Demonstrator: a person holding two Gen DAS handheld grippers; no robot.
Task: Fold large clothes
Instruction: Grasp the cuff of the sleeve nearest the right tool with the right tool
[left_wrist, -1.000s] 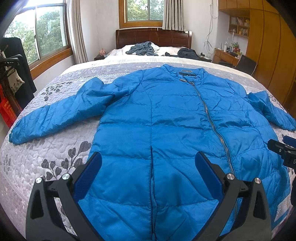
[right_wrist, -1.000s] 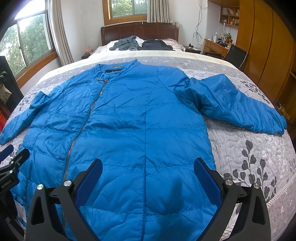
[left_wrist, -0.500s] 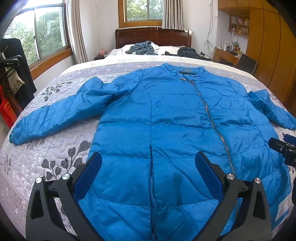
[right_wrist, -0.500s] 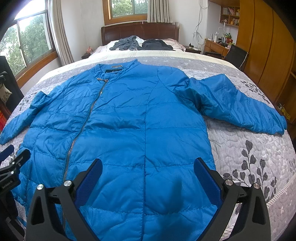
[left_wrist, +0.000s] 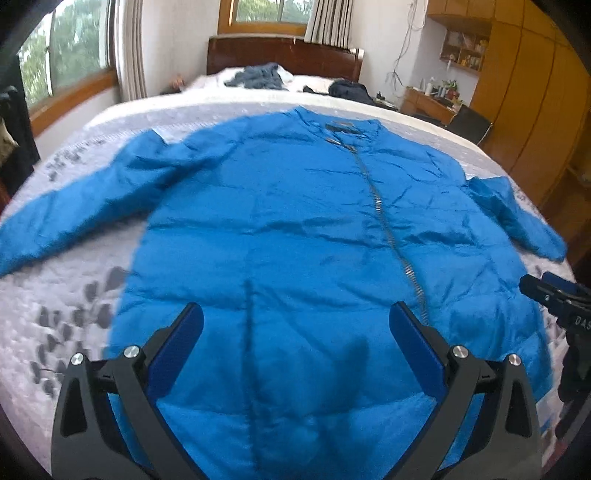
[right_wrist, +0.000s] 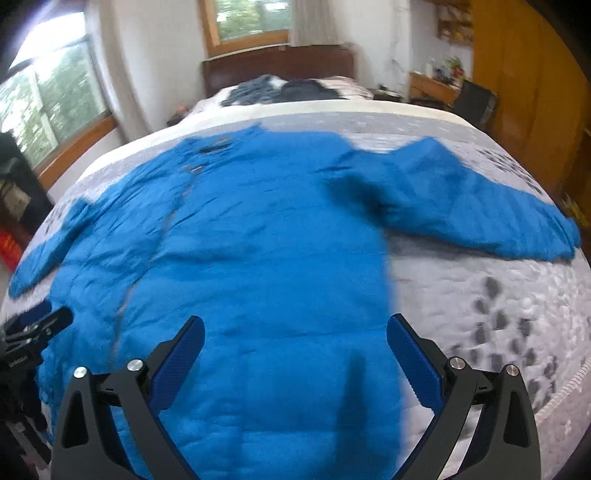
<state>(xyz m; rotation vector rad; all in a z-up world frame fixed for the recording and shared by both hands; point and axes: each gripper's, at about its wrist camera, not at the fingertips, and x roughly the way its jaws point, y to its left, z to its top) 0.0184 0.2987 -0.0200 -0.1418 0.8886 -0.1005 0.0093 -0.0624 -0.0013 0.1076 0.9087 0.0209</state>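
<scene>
1. I see the jacket (left_wrist: 295, 236) lying flat on the bed (left_wrist: 74, 295), front up, collar toward the headboard (left_wrist: 280, 55) and hem nearest me.
2. Its zipper (left_wrist: 380, 210) runs from collar to hem and looks done up; both frames are blurred, so I can't check its teeth.
3. Both sleeves are spread outward on the quilt: the left sleeve (left_wrist: 81, 210) angles toward the window side, the right sleeve (right_wrist: 480, 210) toward the wardrobe (right_wrist: 532, 92) side.
4. My left gripper (left_wrist: 295, 325) hangs over the lower left part of the jacket, jaws spread wide, nothing between the blue pads (left_wrist: 177, 354). I can't tell whether the pads touch the cloth.
5. My right gripper (right_wrist: 295, 339) hangs over the lower right part, near the jacket's side edge, jaws likewise wide apart and empty. Its right pad (right_wrist: 413, 365) sits over bare quilt just beside the blue cloth.
6. Each gripper shows at the edge of the other's view, so they are side by side over the hem area, apart from each other.
7. Dark clothes (left_wrist: 258, 75) lie heaped by the pillows, well away from the jacket.
</scene>
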